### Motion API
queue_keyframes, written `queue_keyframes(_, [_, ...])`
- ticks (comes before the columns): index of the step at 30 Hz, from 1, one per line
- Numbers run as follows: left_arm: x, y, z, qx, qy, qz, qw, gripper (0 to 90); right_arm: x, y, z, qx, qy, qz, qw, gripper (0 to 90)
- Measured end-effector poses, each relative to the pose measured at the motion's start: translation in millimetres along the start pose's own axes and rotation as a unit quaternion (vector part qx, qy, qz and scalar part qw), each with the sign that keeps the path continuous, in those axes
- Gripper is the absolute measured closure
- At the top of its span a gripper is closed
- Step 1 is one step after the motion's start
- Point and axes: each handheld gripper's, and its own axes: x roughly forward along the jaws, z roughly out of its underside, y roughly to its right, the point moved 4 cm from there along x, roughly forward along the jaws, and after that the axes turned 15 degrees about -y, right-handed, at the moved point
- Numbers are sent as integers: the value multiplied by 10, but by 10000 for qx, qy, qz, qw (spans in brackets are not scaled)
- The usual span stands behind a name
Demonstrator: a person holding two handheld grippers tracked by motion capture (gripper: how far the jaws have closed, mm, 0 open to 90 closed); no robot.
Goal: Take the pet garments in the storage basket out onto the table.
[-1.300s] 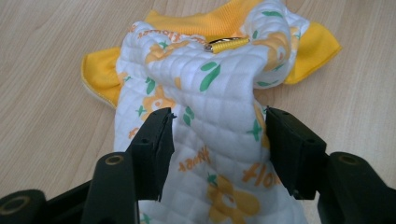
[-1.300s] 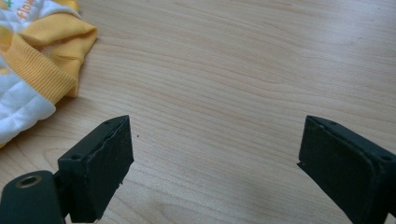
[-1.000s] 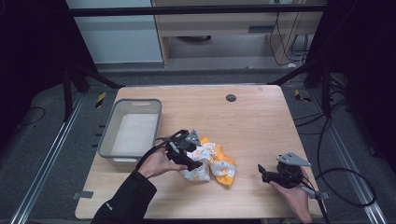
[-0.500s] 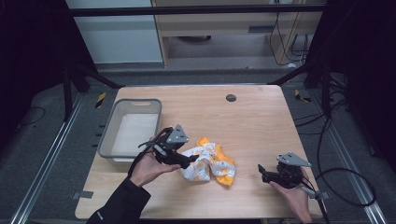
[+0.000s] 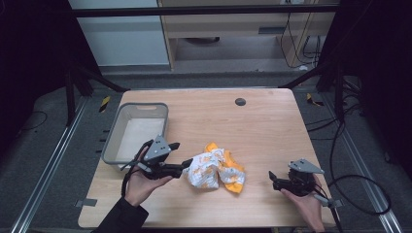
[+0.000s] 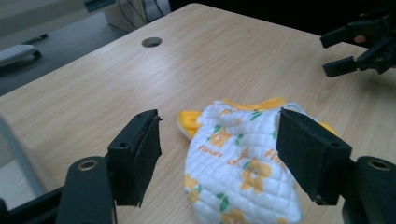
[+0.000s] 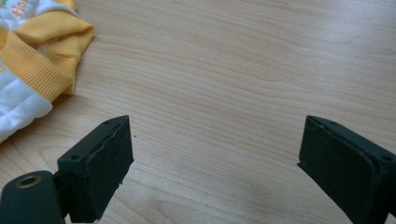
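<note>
My left claw (image 6: 219, 154), wide open and empty, sits just left of the crumpled cloth (image 5: 214, 168) mid-worktop (image 5: 262, 126), far nearer than my open, empty right claw (image 5: 275, 179).

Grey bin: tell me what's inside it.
The bin shows a pale, bare floor in the high view, with nothing lying on it. Its near corner is hidden behind the left gripper and the hand holding it, so anything there cannot be seen.
</note>
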Motion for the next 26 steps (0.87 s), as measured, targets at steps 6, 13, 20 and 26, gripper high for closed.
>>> queue_keyframes(6, [-105,-145,224,-396,206,-159,9989,340,3,2,5,-9,-5,1,10000,97])
queue_keyframes(13, [-207,-247,494,-742,331,-386,9959,362,0,3,16,19,-14,1,10000,96])
queue_keyframes(20, [-346,-324,696,-983,441,-720,9916,378,-2,7,26,2,-3,14,10000,92])
queue_keyframes(26, [-390,-346,903,-1156,303,-739,9901,366,3,7,27,-20,3,12,10000,92])
